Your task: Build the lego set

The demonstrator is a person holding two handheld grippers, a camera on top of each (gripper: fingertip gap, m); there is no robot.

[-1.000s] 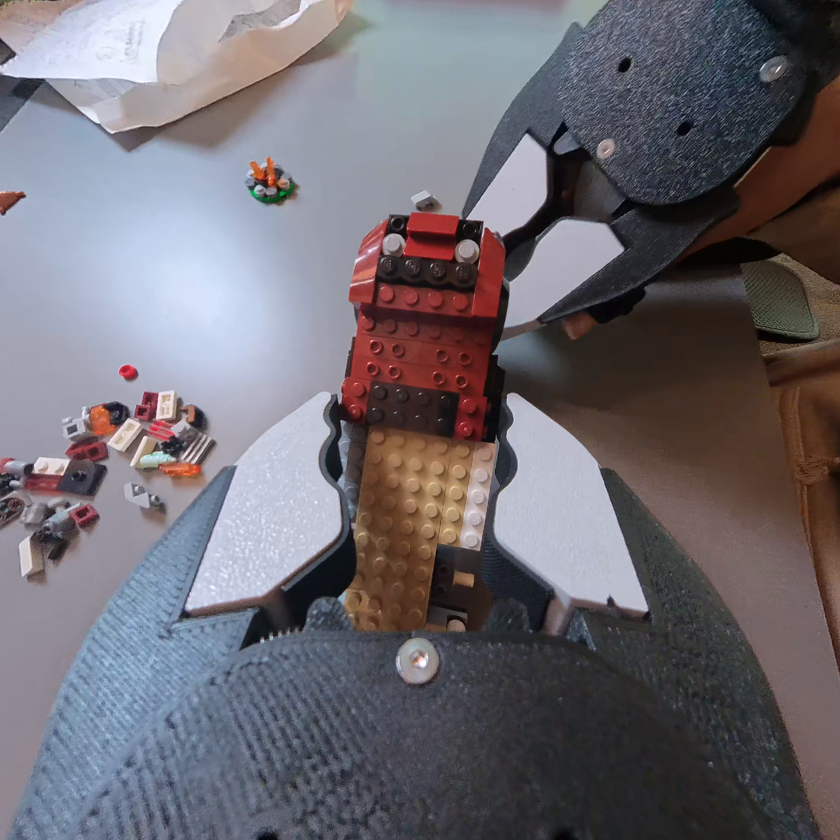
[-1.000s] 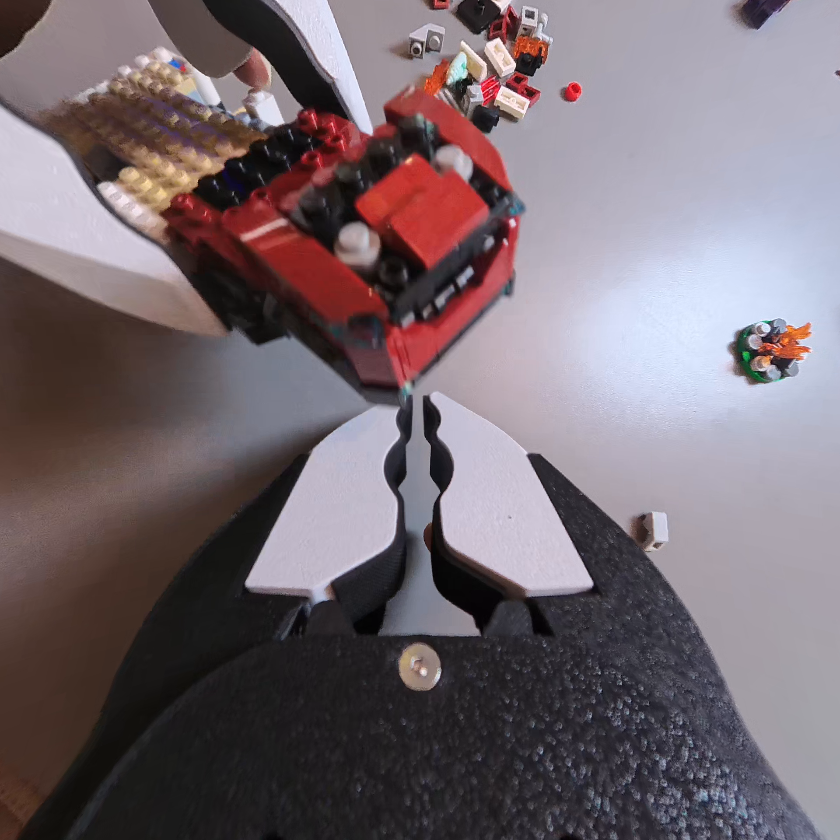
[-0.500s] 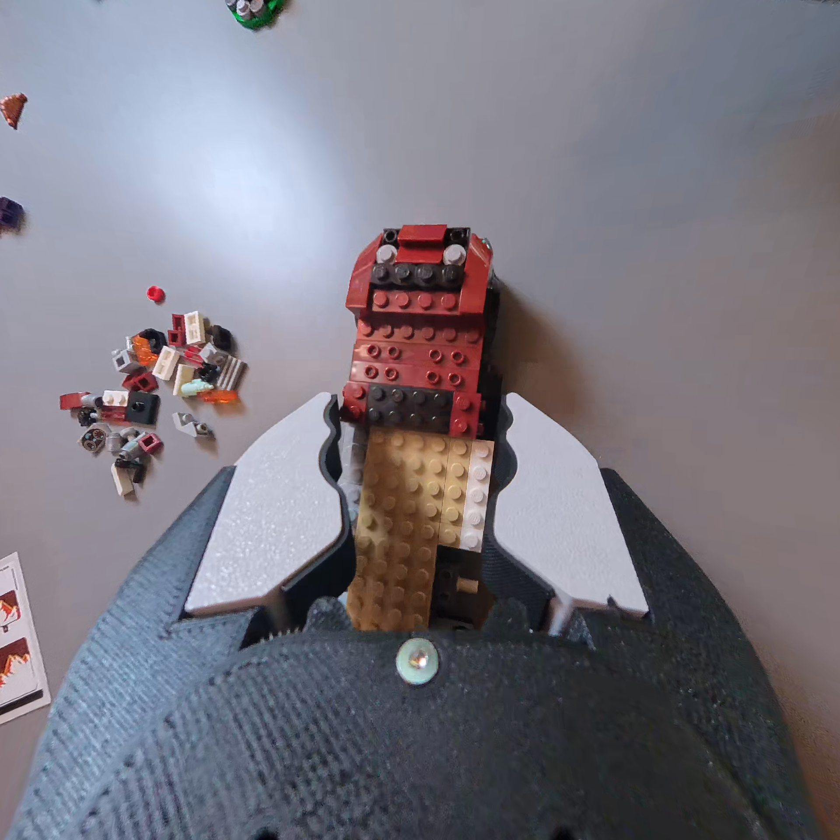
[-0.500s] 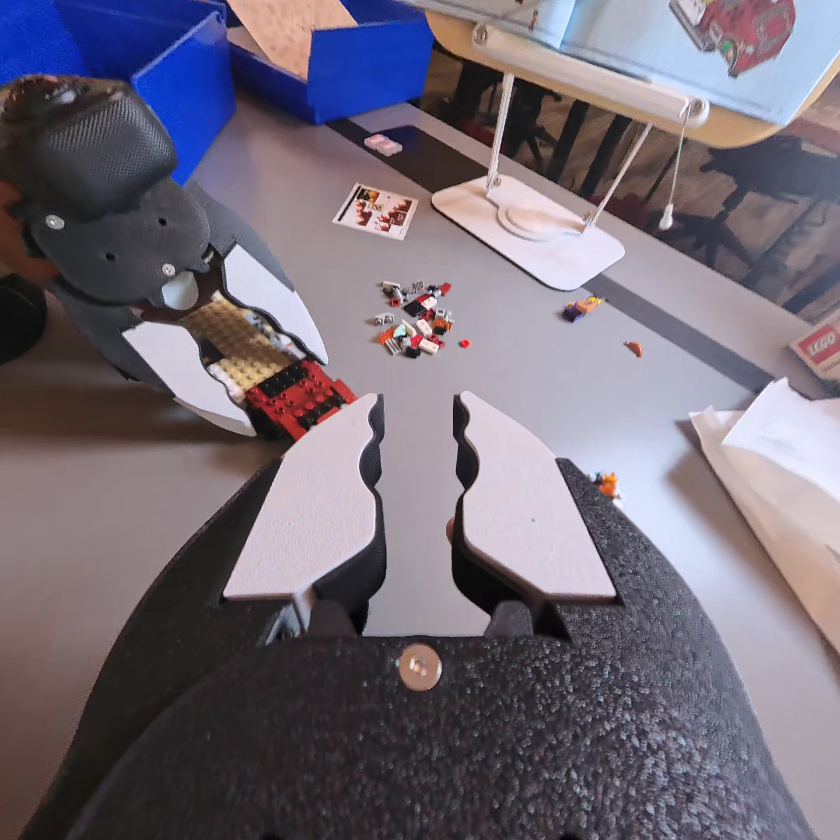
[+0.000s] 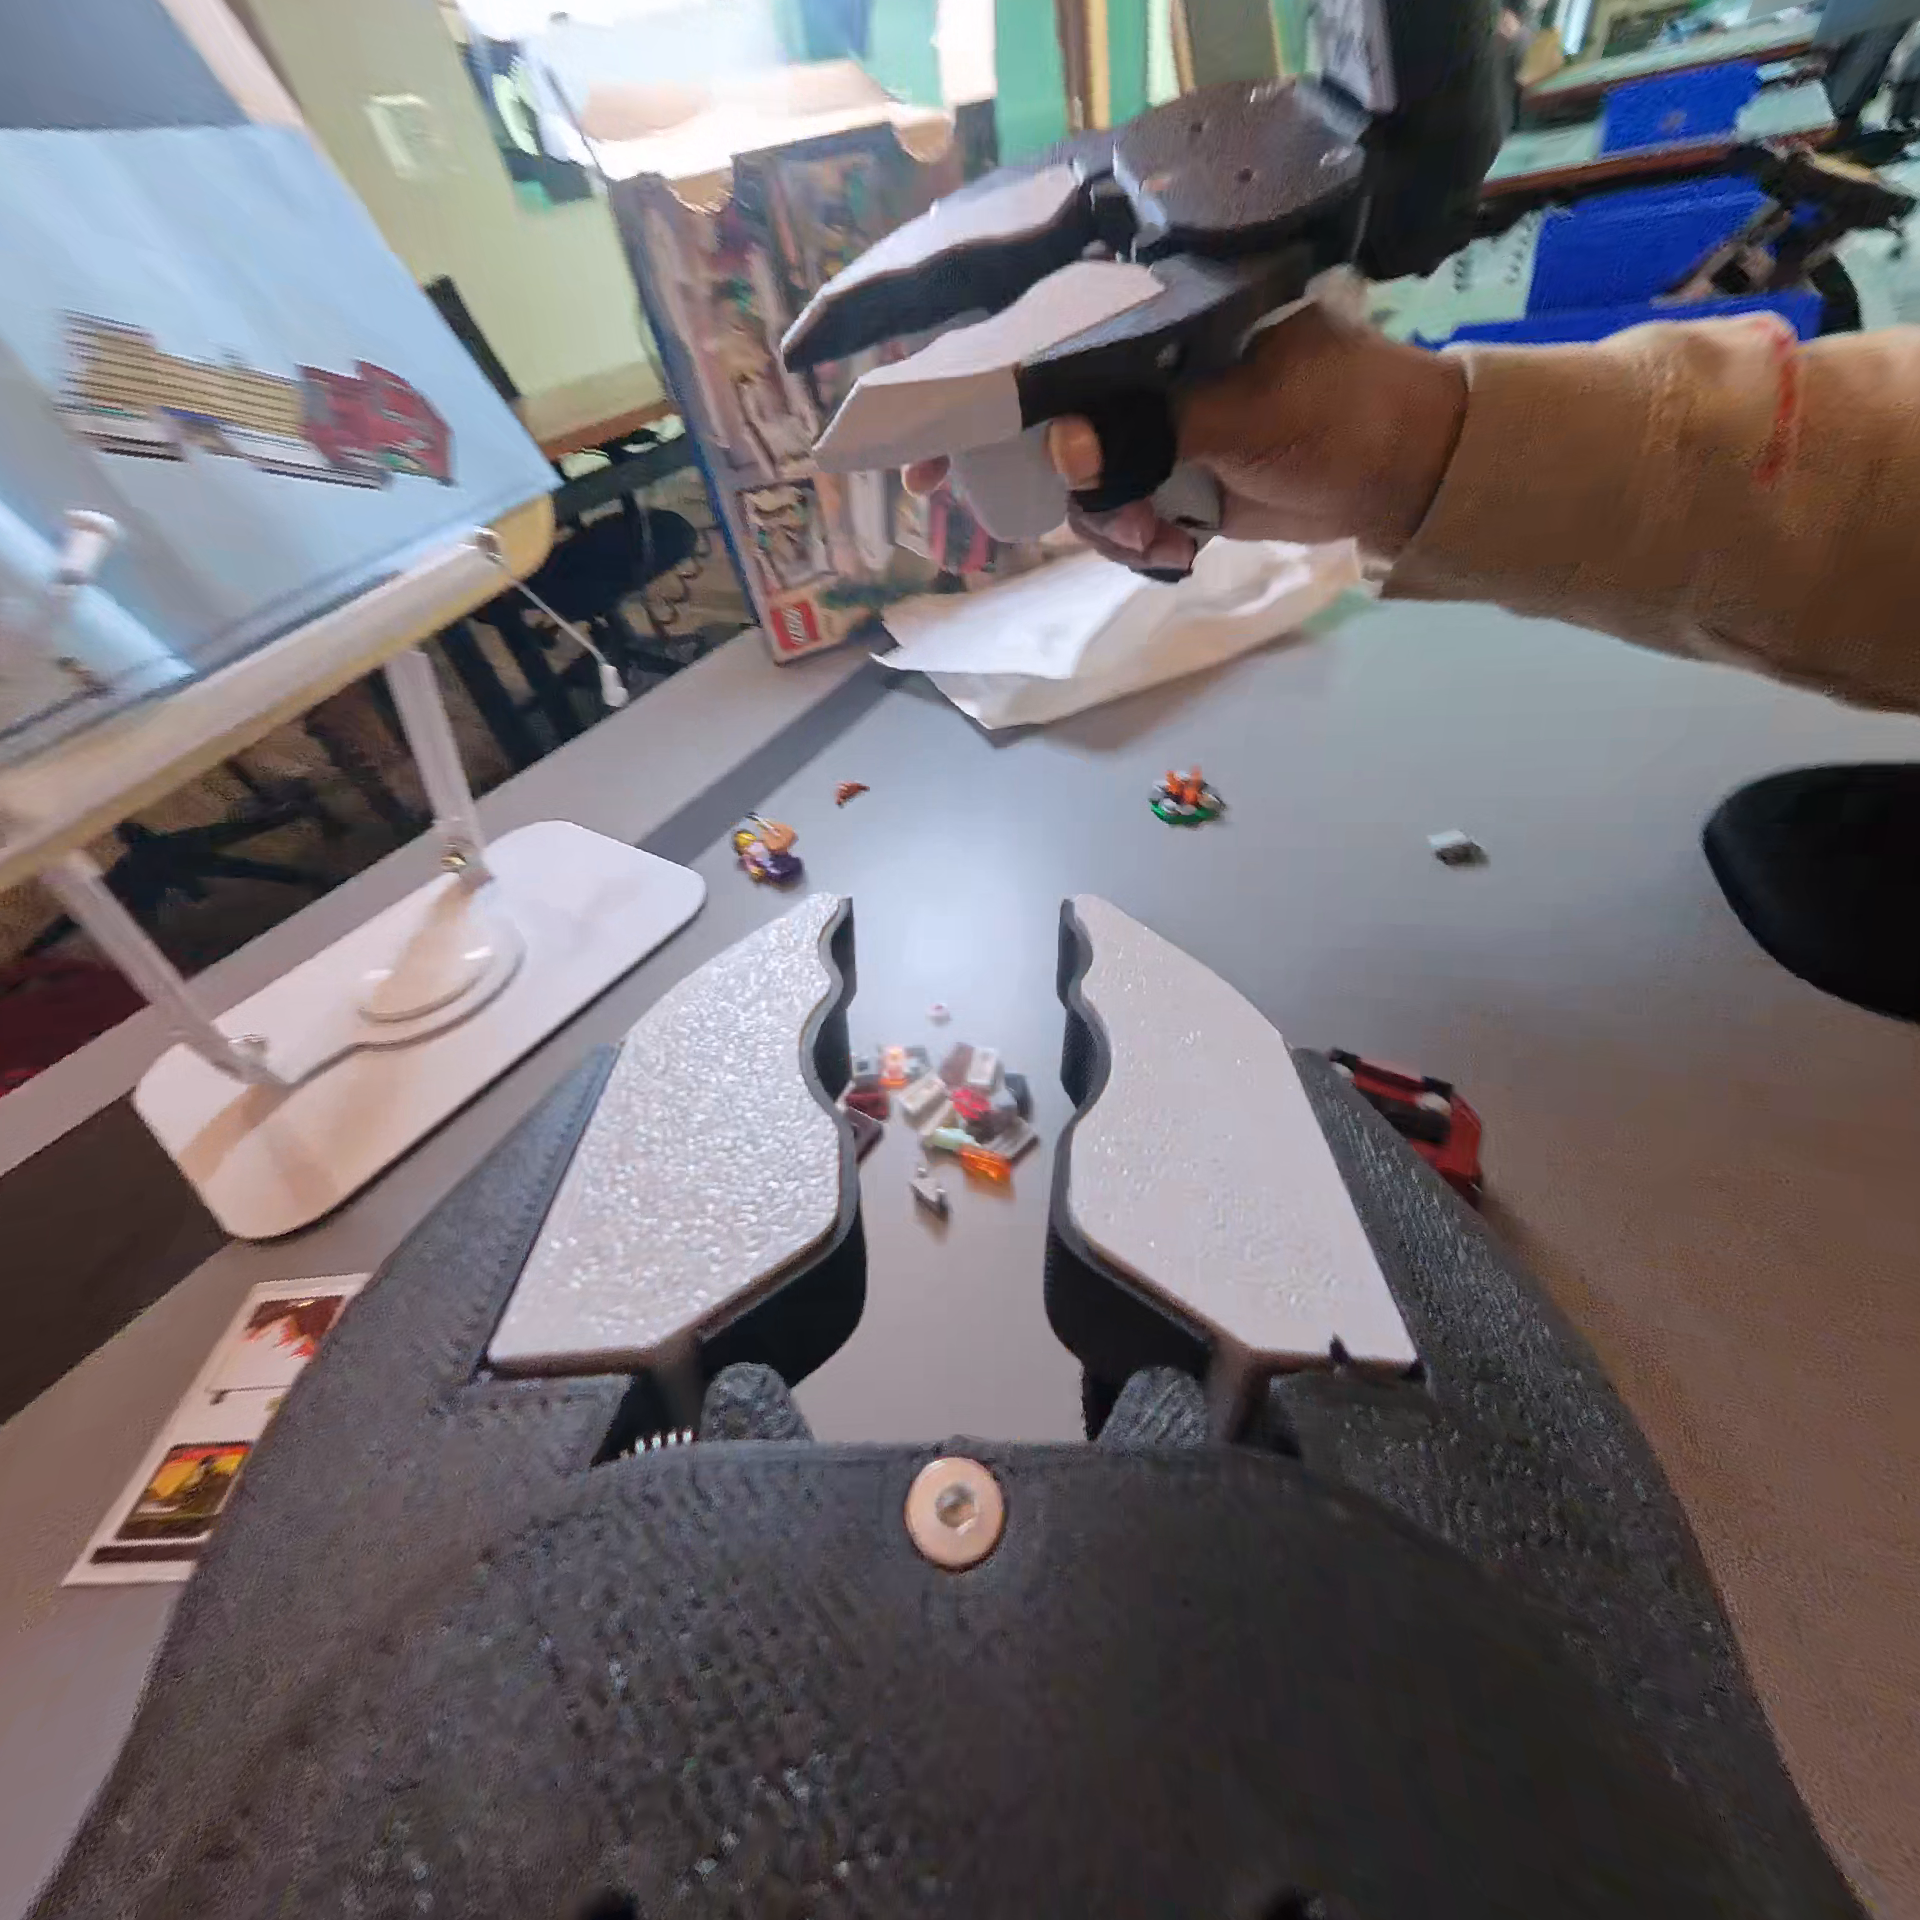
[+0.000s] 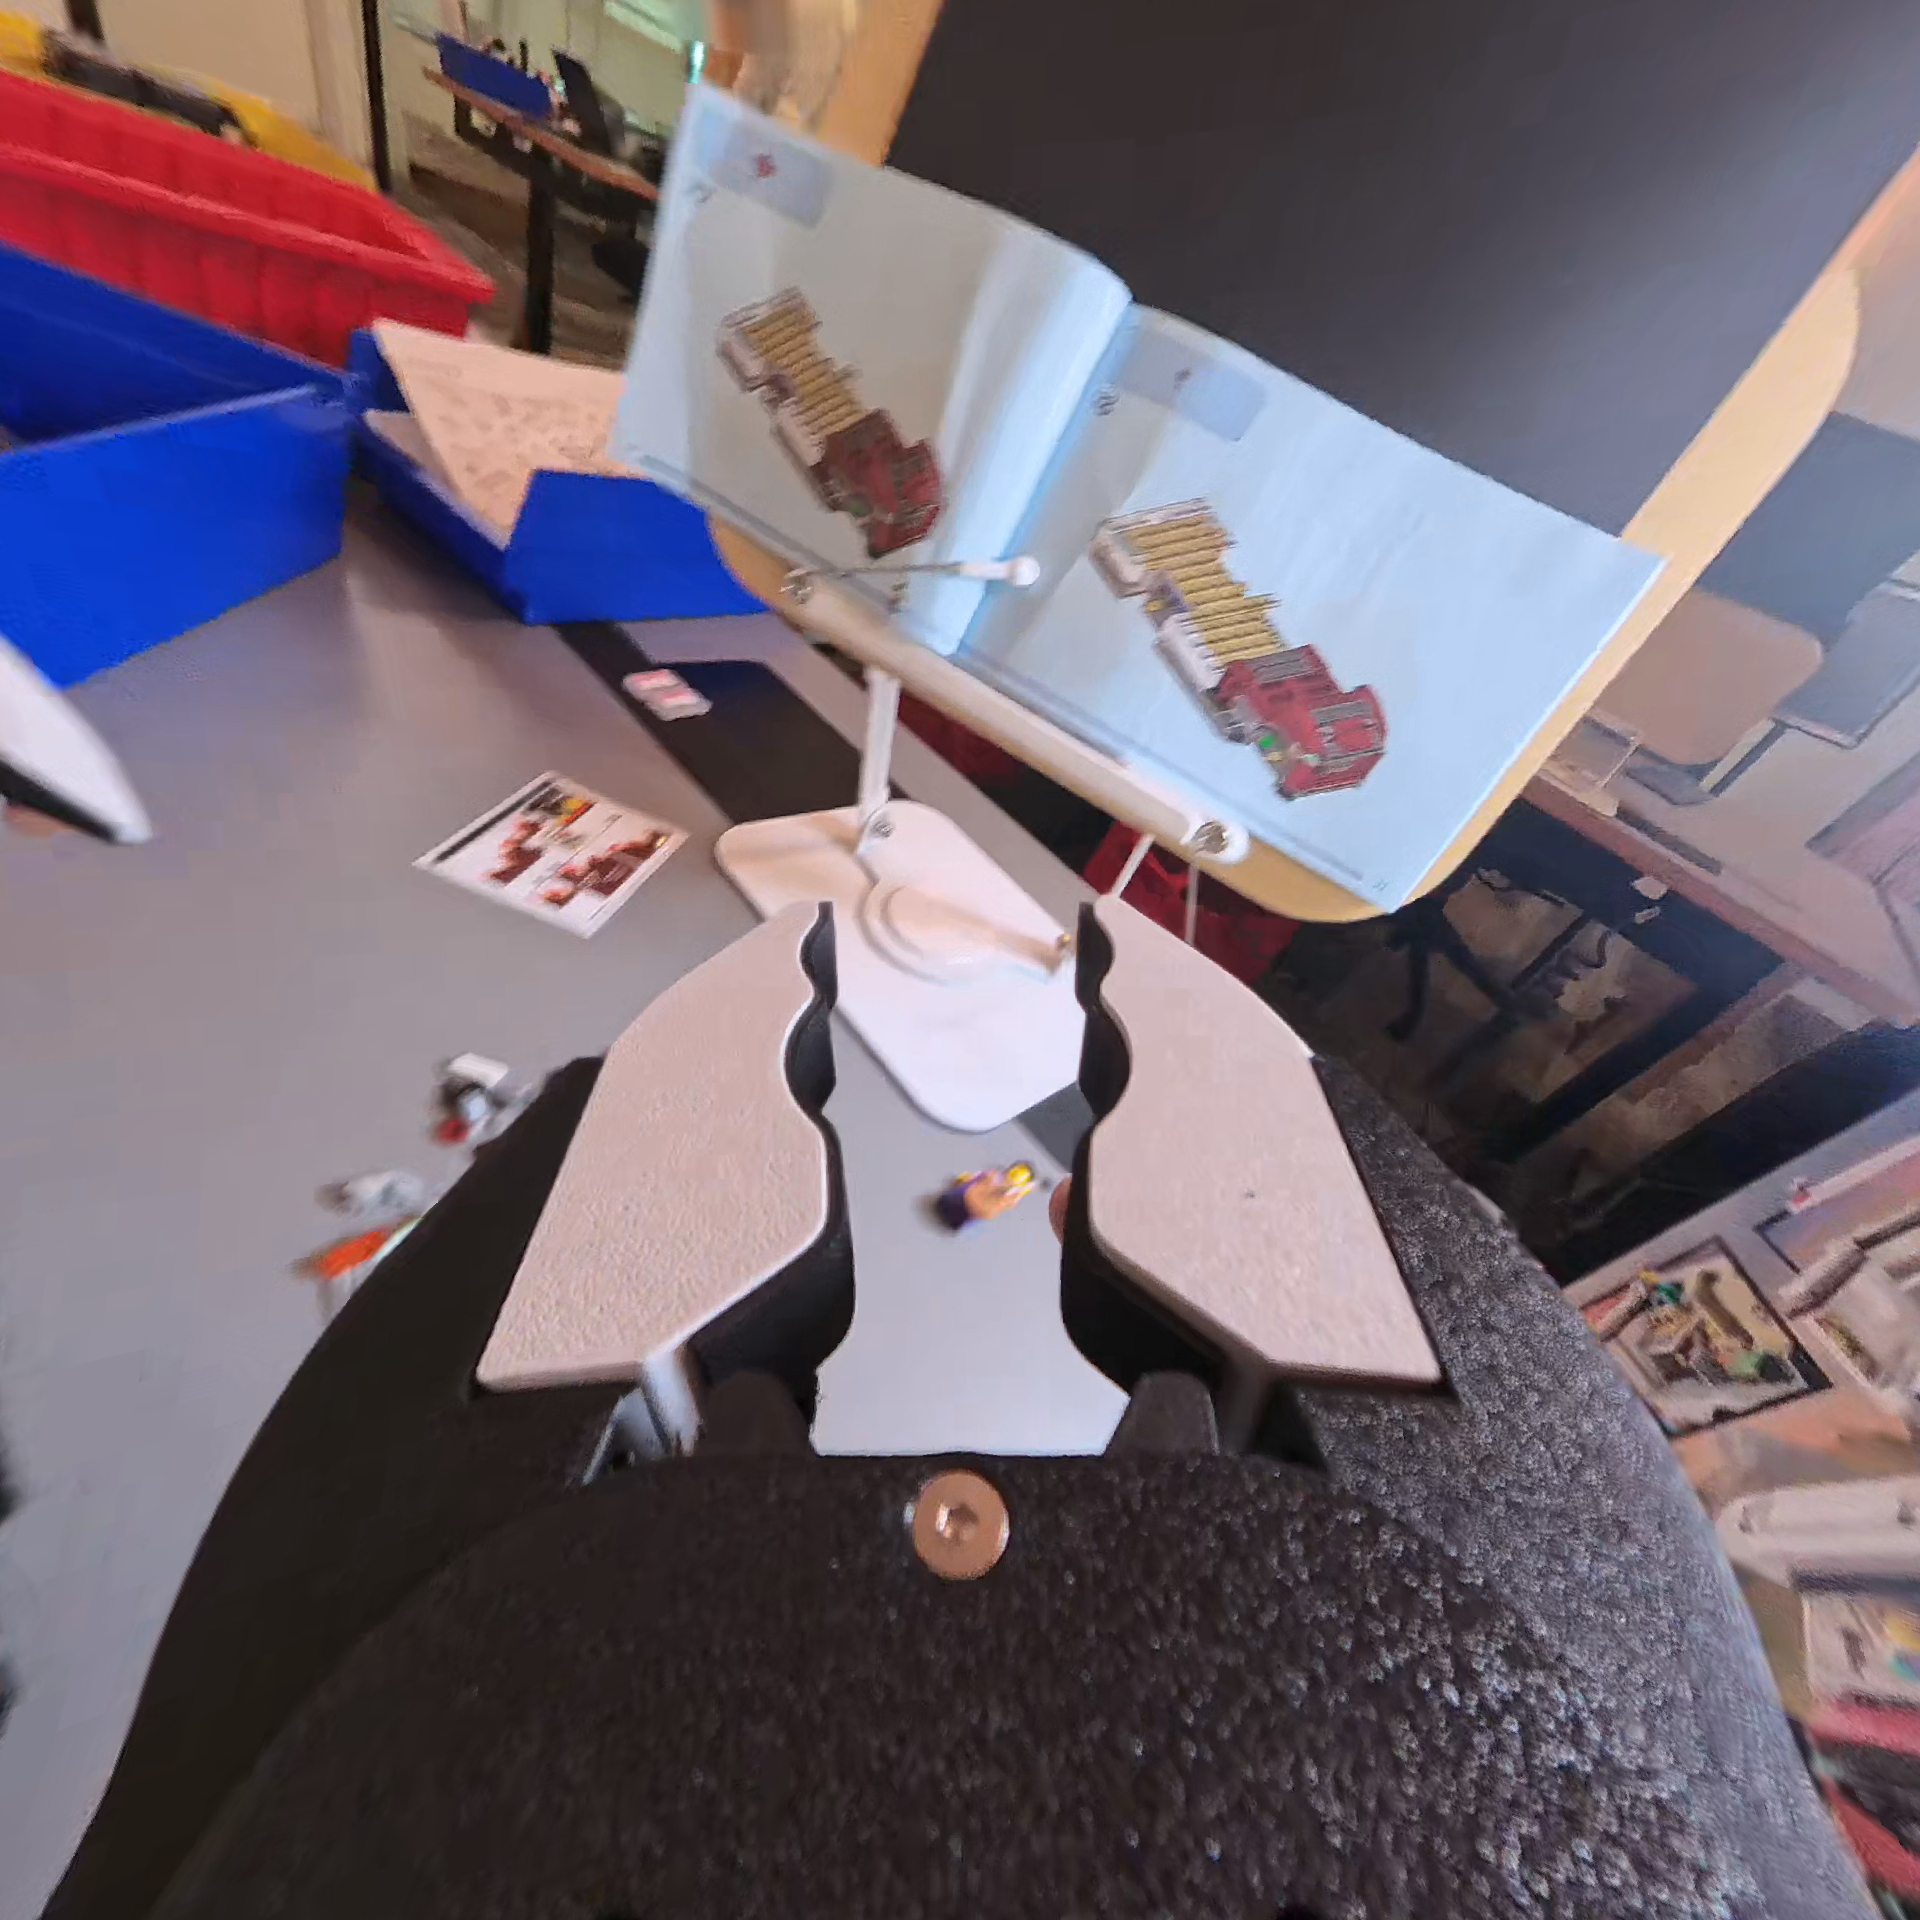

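My left gripper (image 5: 956, 935) is open and empty, held above the grey table (image 5: 1299, 987). A pile of small loose bricks (image 5: 945, 1112) lies on the table below, showing through the gap between its fingers. The red brick model (image 5: 1413, 1122) lies on the table just right of the right finger, mostly hidden behind it. My right gripper (image 6: 951, 925) is open and empty, raised in the air and facing the open instruction booklet (image 6: 1143, 540) on its white stand (image 6: 935, 997). It also shows in the left wrist view (image 5: 821, 395), held by a hand.
A green round piece with orange flames (image 5: 1184, 800), a small grey brick (image 5: 1455, 847) and a purple minifigure (image 5: 769, 852) lie farther out. A white paper bag (image 5: 1101, 634) and a box (image 5: 790, 416) are at the back. Blue bins (image 6: 156, 499) stand left, with a sticker sheet (image 6: 551, 852) nearby.
My left gripper let go of the red and tan brick model, which now lies on the table, and lifted away. My right gripper opened wider, rose and turned toward the booklet.
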